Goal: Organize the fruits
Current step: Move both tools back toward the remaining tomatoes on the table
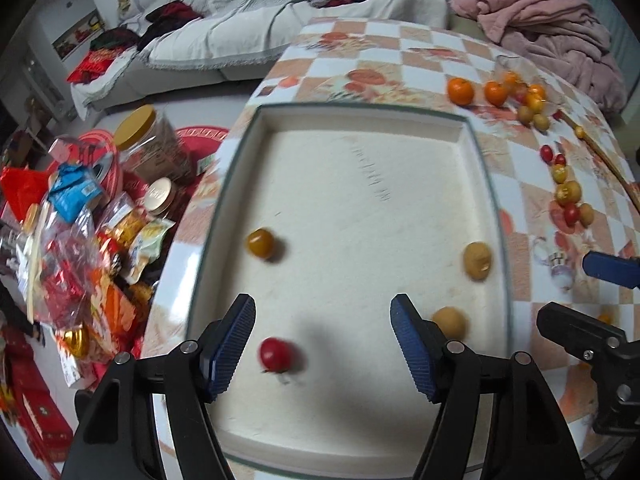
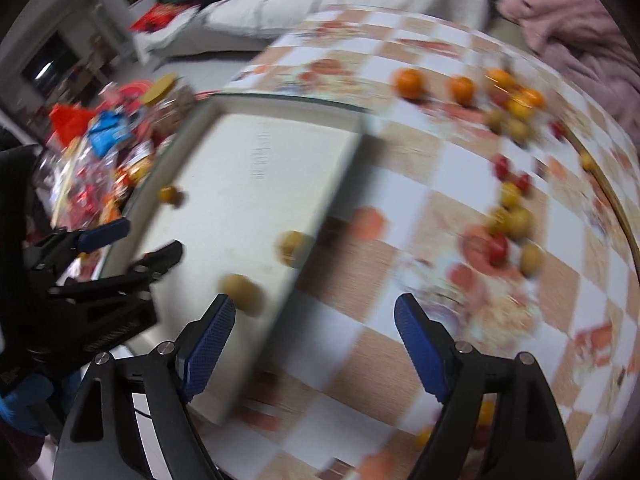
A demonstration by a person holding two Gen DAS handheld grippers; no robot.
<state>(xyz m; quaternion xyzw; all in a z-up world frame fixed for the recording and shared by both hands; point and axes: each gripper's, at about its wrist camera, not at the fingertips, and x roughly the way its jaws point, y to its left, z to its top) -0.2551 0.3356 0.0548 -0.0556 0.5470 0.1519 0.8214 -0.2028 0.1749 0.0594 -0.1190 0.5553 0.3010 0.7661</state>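
A white tray lies on the checkered table. In it are a red cherry tomato, a yellow-orange fruit and two tan fruits. My left gripper is open above the tray's near end, the tomato between its fingers and free. My right gripper is open and empty over the tray's right rim, with a tan fruit by its left finger. Loose oranges, tomatoes and small yellow fruits lie on the table to the right. The right view is blurred.
A heap of snack packets and jars lies left of the table, below its edge. A white sofa and a pink blanket are behind. A thin wooden stick lies by the table's right edge.
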